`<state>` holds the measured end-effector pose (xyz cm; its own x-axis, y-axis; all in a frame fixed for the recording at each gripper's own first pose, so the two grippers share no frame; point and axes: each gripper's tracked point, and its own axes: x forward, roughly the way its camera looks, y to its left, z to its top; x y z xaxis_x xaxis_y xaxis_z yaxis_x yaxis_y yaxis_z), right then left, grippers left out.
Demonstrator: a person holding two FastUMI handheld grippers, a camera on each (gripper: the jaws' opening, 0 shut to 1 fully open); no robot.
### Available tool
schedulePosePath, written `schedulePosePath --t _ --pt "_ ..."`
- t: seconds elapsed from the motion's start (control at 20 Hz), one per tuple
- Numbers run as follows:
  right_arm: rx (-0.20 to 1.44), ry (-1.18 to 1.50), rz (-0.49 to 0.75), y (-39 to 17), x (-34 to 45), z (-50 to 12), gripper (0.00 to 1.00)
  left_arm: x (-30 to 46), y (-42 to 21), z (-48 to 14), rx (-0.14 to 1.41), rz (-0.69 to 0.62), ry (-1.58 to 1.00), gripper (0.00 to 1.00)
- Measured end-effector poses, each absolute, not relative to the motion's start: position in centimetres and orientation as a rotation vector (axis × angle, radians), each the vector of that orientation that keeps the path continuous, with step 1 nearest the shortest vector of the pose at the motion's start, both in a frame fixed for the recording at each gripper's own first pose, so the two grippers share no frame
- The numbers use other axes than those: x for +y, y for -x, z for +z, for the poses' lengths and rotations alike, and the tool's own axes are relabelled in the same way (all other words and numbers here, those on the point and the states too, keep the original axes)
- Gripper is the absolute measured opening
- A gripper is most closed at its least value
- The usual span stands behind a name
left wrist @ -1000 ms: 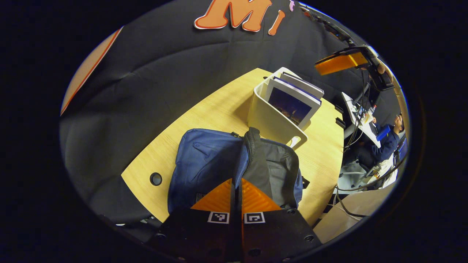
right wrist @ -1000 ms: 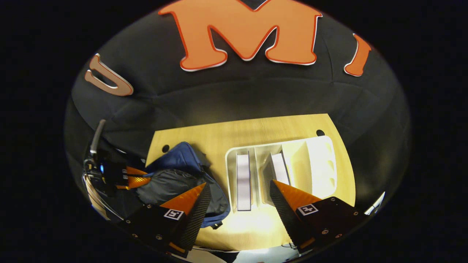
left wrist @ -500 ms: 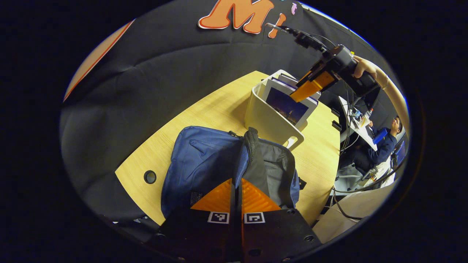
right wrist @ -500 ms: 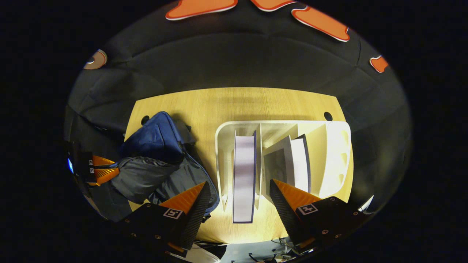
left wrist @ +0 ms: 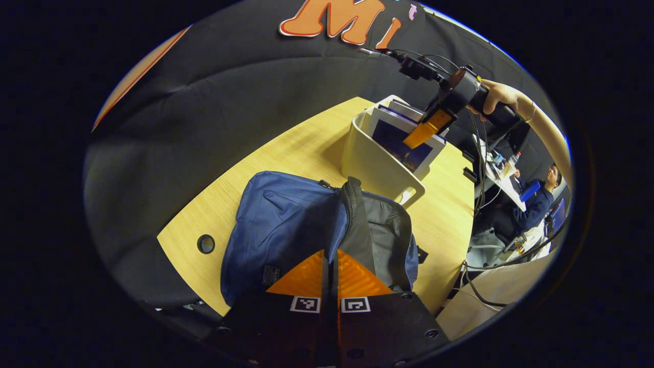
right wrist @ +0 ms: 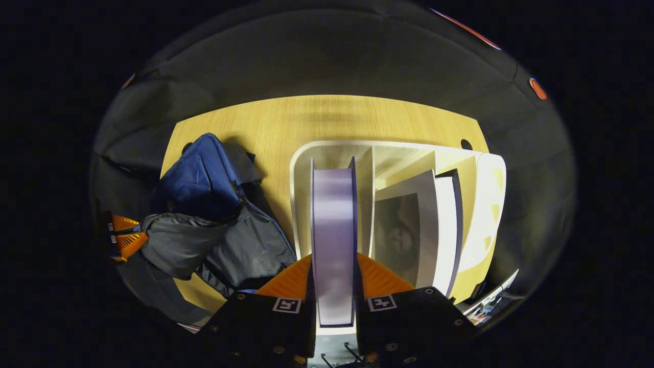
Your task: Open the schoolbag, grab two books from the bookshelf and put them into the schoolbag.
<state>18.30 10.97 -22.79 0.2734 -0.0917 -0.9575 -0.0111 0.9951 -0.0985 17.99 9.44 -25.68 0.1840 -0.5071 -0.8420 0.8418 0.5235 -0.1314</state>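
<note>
The blue schoolbag (left wrist: 286, 225) lies on the wooden table (left wrist: 286, 148) with its zip undone and its grey lining showing. My left gripper (left wrist: 331, 260) is shut on the edge of the bag's opening and holds it up; the right gripper view shows it at the bag's left (right wrist: 125, 237). A white bookshelf (right wrist: 327, 148) stands to the right of the schoolbag (right wrist: 204, 179). A thick book (right wrist: 333, 225) stands upright in its left compartment, and my right gripper (right wrist: 334, 276) is shut on it, one finger on each cover. A second book (right wrist: 444, 230) leans in the compartment beside it. In the left gripper view the right gripper (left wrist: 429, 128) reaches down into the bookshelf (left wrist: 368, 163).
A hand (left wrist: 498, 94) holds the right gripper, with cables trailing from it. A person (left wrist: 536, 197) sits at a desk beyond the table's right side. There is a round cable hole (left wrist: 206, 244) near the table's left corner and another (right wrist: 466, 144) behind the shelf.
My right gripper has come down over the bookshelf and gone from open to shut on the book in the left compartment. The left gripper has kept its hold on the bag.
</note>
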Motion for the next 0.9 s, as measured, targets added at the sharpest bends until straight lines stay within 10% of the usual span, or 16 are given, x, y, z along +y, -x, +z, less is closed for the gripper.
schedulePosePath --t 0.9 --pt "0.79 -0.138 -0.024 -11.9 9.3 -4.4 0.3 8.7 -16.8 -23.8 0.979 -0.95 -0.424 0.01"
